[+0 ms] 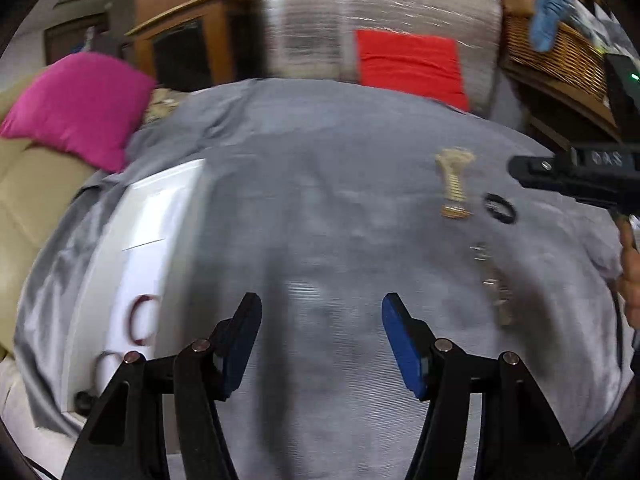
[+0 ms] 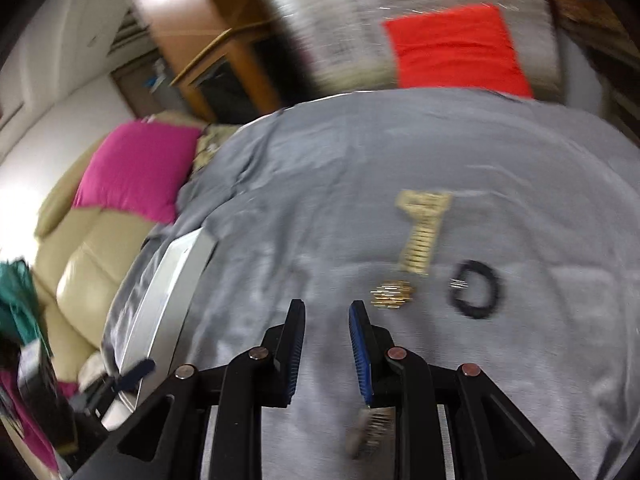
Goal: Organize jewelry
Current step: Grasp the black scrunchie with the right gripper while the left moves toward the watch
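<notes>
A gold band bracelet lies on the grey cloth at the right, with a black ring-shaped band beside it and a silver chain piece nearer me. A white tray at the left holds a dark red bangle and a silver ring. My left gripper is open and empty above the cloth. In the right wrist view the gold bracelet, a small gold cluster and the black band lie ahead of my right gripper, which is open and empty. A silver piece lies below its right finger.
A pink cushion rests on a beige sofa at the left. A red cushion sits beyond the cloth's far edge. A wicker basket stands at the back right. The right hand-held gripper's body reaches in from the right.
</notes>
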